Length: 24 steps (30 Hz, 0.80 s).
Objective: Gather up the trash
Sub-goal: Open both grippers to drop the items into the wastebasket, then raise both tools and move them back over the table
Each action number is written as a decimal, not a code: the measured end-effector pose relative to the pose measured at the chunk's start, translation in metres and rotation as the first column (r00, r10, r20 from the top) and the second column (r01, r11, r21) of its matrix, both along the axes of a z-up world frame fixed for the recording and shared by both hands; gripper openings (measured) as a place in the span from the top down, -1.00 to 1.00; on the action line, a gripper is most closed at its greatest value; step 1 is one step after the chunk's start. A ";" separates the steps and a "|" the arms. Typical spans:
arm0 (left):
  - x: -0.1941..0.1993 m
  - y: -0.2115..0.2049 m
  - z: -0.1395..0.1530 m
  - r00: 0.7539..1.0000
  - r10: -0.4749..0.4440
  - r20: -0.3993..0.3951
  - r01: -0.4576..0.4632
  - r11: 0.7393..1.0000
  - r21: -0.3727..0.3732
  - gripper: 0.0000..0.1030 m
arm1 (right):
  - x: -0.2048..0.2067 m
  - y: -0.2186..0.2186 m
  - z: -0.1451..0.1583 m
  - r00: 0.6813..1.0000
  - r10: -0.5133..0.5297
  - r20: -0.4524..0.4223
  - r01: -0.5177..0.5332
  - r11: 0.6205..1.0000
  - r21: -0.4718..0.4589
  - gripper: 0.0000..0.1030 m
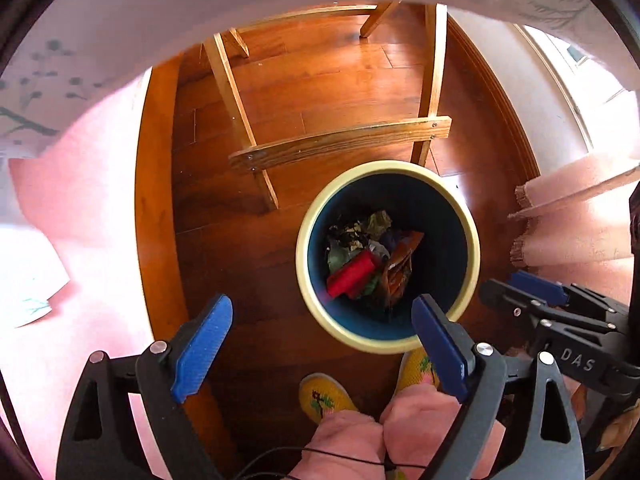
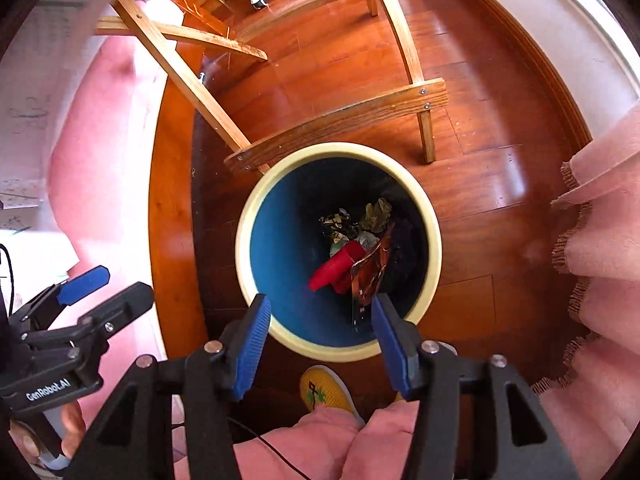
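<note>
Blue-walled waste bin (image 2: 276,216), cream rim, standing on the wooden floor (image 1: 280,92) just beside a pale wooden frame (image 1: 340,142).

Contents — trash: one red roll-like piece (image 1: 352,274), one brown foil wrapper (image 2: 370,276), crumpled greenish scraps (image 1: 378,220); further dark bits lie at the bottom, too dim to name with confidence.

Handling, by judgement: all of it looks light and soft. The wrapper will crumple and may slip on smooth pads, so it is best pinched across a folded edge. The red piece looks firmer — take it across its middle.

Left gripper (image 1: 320,348): jaws wide apart, nothing between the blue pads (image 1: 202,346). In its own view the bin sits at about 1 o'clock from the fingertips, its near rim crossing behind the right-hand finger.

Right gripper (image 2: 322,346): jaws parted, holding nothing. In its view the bin lies at 12 o'clock, directly beyond the fingers. The wrapper's lower tip hangs just beside the right-hand pad (image 2: 390,344), at about 1 o'clock from the gap; whether the two touch cannot be told from this angle.

Also noted: yellow slipper (image 2: 324,390) at 6 o'clock of the bin, pink cloth (image 2: 600,240) at 3 o'clock.
</note>
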<state>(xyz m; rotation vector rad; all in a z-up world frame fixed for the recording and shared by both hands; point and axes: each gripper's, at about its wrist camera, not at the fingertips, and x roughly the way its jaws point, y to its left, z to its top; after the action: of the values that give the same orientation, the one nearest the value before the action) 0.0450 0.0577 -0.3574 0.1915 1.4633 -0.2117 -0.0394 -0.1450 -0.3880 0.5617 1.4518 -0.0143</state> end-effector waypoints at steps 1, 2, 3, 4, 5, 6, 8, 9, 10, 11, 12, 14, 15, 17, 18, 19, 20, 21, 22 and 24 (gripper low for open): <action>-0.003 0.002 0.009 1.000 0.000 -0.004 0.000 1.000 0.001 -0.75 | -0.002 0.001 0.010 1.000 -0.003 0.005 0.003 1.000 0.006 -0.03; -0.005 0.004 0.019 1.000 0.001 -0.007 -0.001 1.000 0.000 -0.75 | -0.003 0.002 0.021 1.000 -0.005 0.008 0.005 1.000 0.008 -0.03; -0.008 0.005 0.030 1.000 0.002 -0.013 -0.002 1.000 0.001 -0.75 | -0.004 0.004 0.033 1.000 -0.004 0.008 0.004 1.000 0.008 -0.03; -0.011 0.008 0.042 1.000 0.004 -0.019 -0.004 1.000 0.002 -0.75 | -0.004 0.004 0.043 1.000 -0.002 0.010 0.002 1.000 0.008 -0.03; -0.014 0.010 0.055 1.000 0.008 -0.024 -0.008 1.000 -0.002 -0.75 | -0.005 0.006 0.057 1.000 0.001 0.014 -0.001 1.000 0.009 -0.03; -0.017 0.011 0.069 1.000 0.008 -0.028 -0.008 1.000 -0.009 -0.75 | -0.006 0.008 0.072 1.000 0.003 0.018 -0.003 1.000 0.008 -0.03; -0.022 0.014 0.099 1.000 0.002 -0.020 -0.002 1.000 -0.014 -0.75 | -0.007 0.013 0.101 1.000 0.013 0.028 -0.013 1.000 0.005 -0.03; -0.024 0.015 0.116 1.000 -0.002 -0.012 0.001 1.000 -0.016 -0.75 | -0.008 0.015 0.116 0.999 0.022 0.034 -0.022 1.000 0.002 -0.03; -0.026 0.017 0.132 1.000 -0.007 -0.004 0.007 1.000 -0.024 -0.75 | -0.007 0.017 0.132 0.999 0.030 0.042 -0.030 1.000 -0.001 -0.03; -0.028 0.018 0.149 1.000 -0.012 0.004 0.012 0.999 -0.036 -0.75 | -0.007 0.019 0.147 0.998 0.038 0.050 -0.038 0.999 -0.004 -0.04; -0.030 0.019 0.166 1.000 -0.016 0.018 0.017 0.999 -0.045 -0.75 | -0.007 0.020 0.162 0.997 0.042 0.060 -0.042 0.999 -0.005 -0.04; -0.033 0.021 0.200 0.998 -0.033 0.057 0.036 0.998 -0.054 -0.75 | -0.008 0.023 0.193 0.995 0.048 0.084 -0.047 0.999 -0.013 -0.04; -0.035 0.022 0.218 0.996 -0.041 0.082 0.046 0.997 -0.055 -0.75 | -0.008 0.026 0.208 0.994 0.049 0.094 -0.047 0.999 -0.021 -0.05; -0.037 0.024 0.252 0.990 -0.053 0.133 0.062 0.996 -0.064 -0.75 | -0.010 0.028 0.236 0.992 0.043 0.120 -0.040 0.999 -0.028 -0.11; -0.037 0.025 0.268 0.986 -0.059 0.158 0.071 0.995 -0.073 -0.75 | -0.011 0.029 0.250 0.990 0.039 0.136 -0.035 0.999 -0.031 -0.17; -0.037 0.025 0.283 0.981 -0.064 0.183 0.080 0.994 -0.080 -0.75 | -0.012 0.030 0.265 0.988 0.036 0.153 -0.031 0.999 -0.035 -0.19; -0.037 0.026 0.298 0.975 -0.070 0.210 0.090 0.992 -0.087 -0.75 | -0.012 0.031 0.278 0.985 0.036 0.171 -0.029 0.999 -0.039 -0.19; -0.036 0.028 0.313 0.969 -0.075 0.237 0.100 0.991 -0.094 -0.75 | -0.013 0.032 0.292 0.981 0.035 0.191 -0.027 0.999 -0.046 -0.19; -0.035 0.029 0.327 0.961 -0.079 0.264 0.109 0.989 -0.101 -0.75 | -0.014 0.032 0.305 0.976 0.035 0.213 -0.023 0.998 -0.057 -0.19; -0.032 0.030 0.351 0.947 -0.081 0.311 0.123 0.986 -0.116 -0.75 | -0.014 0.034 0.327 0.967 0.032 0.254 -0.011 0.997 -0.082 -0.19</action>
<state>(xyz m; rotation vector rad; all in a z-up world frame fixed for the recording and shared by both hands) 0.0134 0.0881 -0.0065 0.1819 1.1279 -0.3486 -0.0537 -0.1107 -0.0608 0.4638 1.2006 0.0160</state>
